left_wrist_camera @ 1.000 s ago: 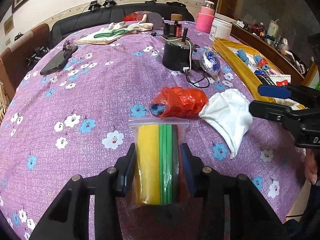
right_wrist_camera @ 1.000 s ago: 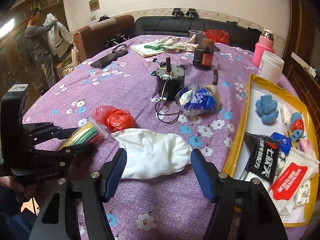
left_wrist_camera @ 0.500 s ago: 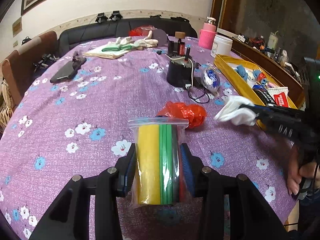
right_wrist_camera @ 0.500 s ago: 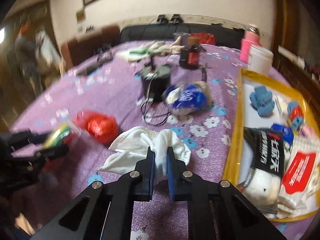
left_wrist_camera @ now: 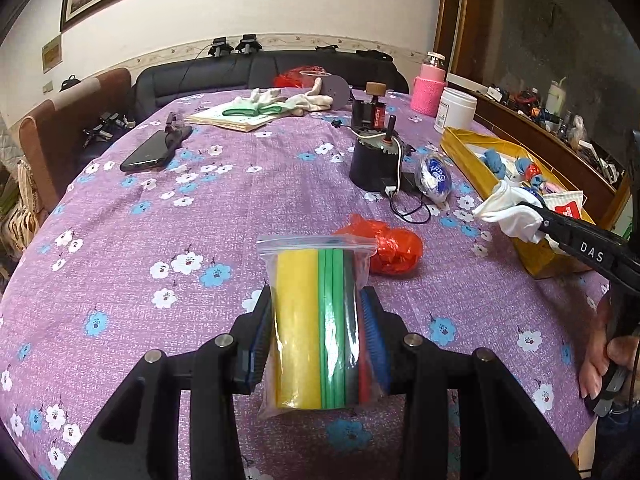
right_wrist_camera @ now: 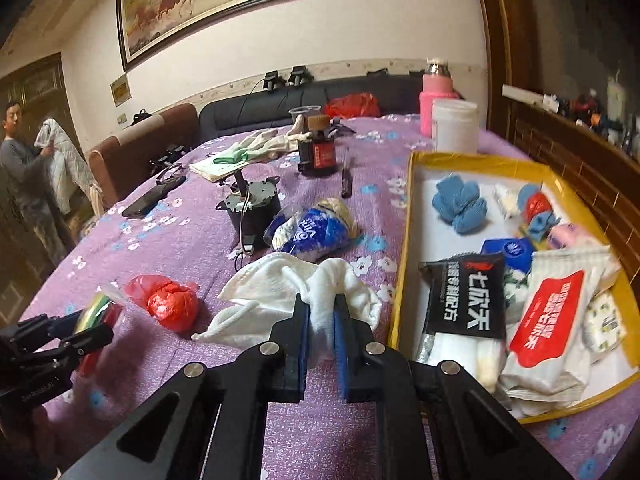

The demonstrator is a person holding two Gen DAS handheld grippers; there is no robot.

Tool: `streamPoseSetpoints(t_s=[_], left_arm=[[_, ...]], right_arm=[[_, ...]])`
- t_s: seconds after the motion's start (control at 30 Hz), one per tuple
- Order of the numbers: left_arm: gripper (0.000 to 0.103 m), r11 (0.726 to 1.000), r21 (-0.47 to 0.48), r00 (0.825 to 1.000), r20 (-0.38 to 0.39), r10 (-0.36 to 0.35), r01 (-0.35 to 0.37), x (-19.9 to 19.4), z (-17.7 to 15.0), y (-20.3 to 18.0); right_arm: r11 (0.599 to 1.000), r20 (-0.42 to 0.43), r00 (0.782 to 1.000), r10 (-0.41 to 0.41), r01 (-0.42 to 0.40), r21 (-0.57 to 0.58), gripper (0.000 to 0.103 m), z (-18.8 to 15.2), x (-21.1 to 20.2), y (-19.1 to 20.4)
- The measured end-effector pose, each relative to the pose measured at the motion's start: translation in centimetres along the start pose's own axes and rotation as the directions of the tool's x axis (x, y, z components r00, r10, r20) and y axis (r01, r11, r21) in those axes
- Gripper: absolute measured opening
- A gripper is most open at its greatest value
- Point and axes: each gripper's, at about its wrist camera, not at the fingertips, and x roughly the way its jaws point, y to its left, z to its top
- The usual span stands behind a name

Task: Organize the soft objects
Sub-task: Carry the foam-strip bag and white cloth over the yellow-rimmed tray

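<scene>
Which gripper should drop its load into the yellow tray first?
Right. The right gripper is shut on the white cloth right beside the yellow tray. The left gripper clamps the bag of sponges farther away.

Left hand-held gripper (left_wrist_camera: 316, 334): matte black linkage arms, round silver screws at the joints, blue ribbed pads on the fingers (left_wrist_camera: 374, 340). Right hand-held gripper (right_wrist_camera: 320, 330): identical black arms, silver screws and blue pads; its side bears white lettering "DAS".
</scene>
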Motion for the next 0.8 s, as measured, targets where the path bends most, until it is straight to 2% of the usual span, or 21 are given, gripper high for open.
streamPoseSetpoints(t_s=[0.27,0.47,0.5,0.6,0.7,0.8], left_arm=[[0.041,1.0,-0.001,0.998,0.055,0.006,-0.006,-1.0,-0.2,0.0],[0.041,0.999,-0.028,0.999,0.046,-0.017,0.018,-1.1,-0.2,0.3],[0.041,0.998,-0.048,0.998,0.029,-0.05,0.051,-1.0,-0.1,0.4],[0.041,0.994,-0.066,0.996,0.012,-0.09,0.091,-0.9,0.5,0.2],[0.041,0.993,-0.038,0.993,0.029,-0.114,0.115,-1.4,1.8,-1.2],[0.041,0.986,-0.008,0.986,0.034,-0.163,0.164,-1.5,3.3,-3.0]], right_arm=[[0.998,0.026,0.997,-0.067,0.068,-0.01,0.012,-0.1,-0.6,0.2],[0.997,0.028,0.997,-0.071,0.071,0.002,0.012,-0.1,-0.7,-0.1],[0.998,0.027,0.997,-0.068,0.068,0.003,0.012,-0.1,-0.7,-0.1],[0.999,0.018,0.999,-0.041,0.041,-0.002,0.012,-0.1,-0.7,0.0],[0.998,-0.005,0.999,0.039,-0.039,0.057,0.012,0.0,-0.9,-0.8],[0.995,0.009,0.998,0.056,-0.057,0.082,0.012,0.6,-1.5,-1.6]])
